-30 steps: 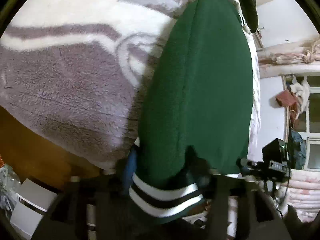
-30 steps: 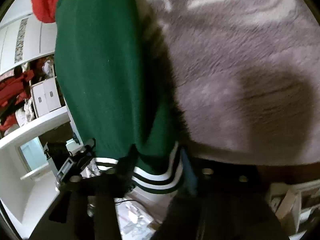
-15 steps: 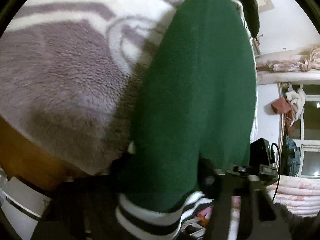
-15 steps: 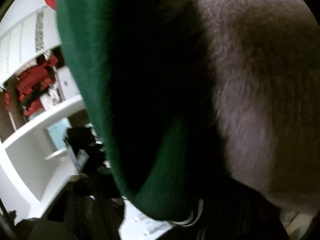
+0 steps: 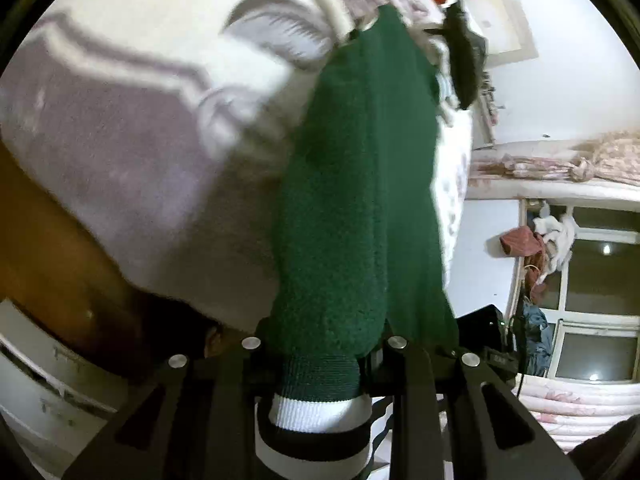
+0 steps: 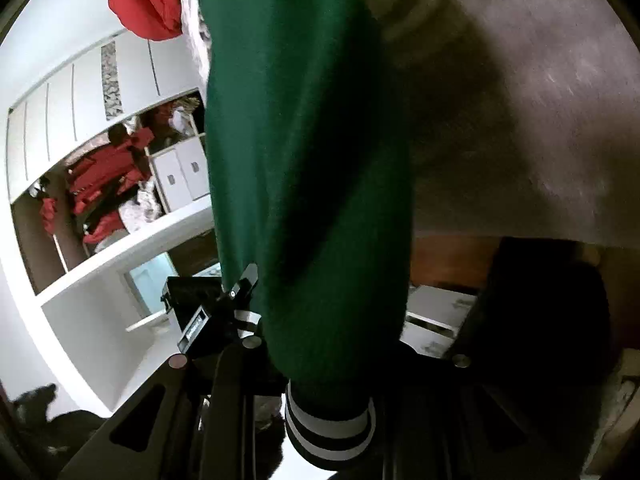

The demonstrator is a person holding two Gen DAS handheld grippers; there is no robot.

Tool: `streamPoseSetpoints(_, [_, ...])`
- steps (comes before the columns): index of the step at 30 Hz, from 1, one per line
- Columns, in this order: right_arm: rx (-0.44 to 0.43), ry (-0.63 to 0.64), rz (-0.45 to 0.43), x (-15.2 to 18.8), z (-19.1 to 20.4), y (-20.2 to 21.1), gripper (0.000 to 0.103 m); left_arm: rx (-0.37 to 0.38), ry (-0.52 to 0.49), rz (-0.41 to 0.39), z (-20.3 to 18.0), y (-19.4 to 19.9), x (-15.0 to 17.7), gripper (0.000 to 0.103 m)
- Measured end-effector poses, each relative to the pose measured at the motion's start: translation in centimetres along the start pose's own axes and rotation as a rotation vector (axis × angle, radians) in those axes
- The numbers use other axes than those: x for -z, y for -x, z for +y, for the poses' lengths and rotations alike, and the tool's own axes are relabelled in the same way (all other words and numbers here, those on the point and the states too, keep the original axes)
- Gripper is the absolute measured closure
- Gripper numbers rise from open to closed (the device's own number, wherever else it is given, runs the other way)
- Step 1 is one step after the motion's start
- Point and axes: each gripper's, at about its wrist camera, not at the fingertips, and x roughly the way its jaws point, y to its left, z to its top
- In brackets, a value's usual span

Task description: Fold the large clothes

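Note:
A dark green fleece garment [image 5: 360,180] with a black-and-white striped ribbed band [image 5: 316,420] stretches away from me over a grey-and-white fleece blanket [image 5: 140,140]. In the left wrist view, my left gripper [image 5: 320,360] has its jaws closing, and the pads pinch the green cloth just above the band. The right wrist view shows the same green garment [image 6: 304,140] hanging in a long fold. My right gripper [image 6: 328,364] is also closing, and it pinches the garment above its striped band [image 6: 328,428]. The fingertips of both grippers are hidden by cloth.
The fleece blanket [image 6: 520,100] covers a bed with a brown wooden edge [image 5: 48,240]. A red garment [image 6: 140,0] lies at the far end. An open white wardrobe [image 6: 100,160] stands on one side and a window [image 5: 592,280] on the other. A black device [image 6: 200,320] sits below.
Both grippers have narrowed onto the striped end of the green garment and risen with it. The garment has lifted off the blanket and now hangs in a narrower fold.

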Motion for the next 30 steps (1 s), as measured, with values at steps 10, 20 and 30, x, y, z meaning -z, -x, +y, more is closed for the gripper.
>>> streamPoseSetpoints(10, [-0.157, 0.156, -0.151, -9.1, 12.9, 5.8, 0.081, 0.176, -0.151, -0.152, -9.5, 0.3, -11.8, 0.081])
streamPoseSetpoints(20, [-0.137, 0.144, -0.308, -26.3, 19.2, 9.3, 0.081, 0.127, -0.36, -0.122, -15.6, -7.5, -24.9, 0.081])
streamPoseSetpoints(30, [-0.088, -0.069, -0.303, -40.7, 14.8, 7.5, 0.077, 0.063, -0.208, 0.127, -14.1, -17.5, -34.7, 0.079])
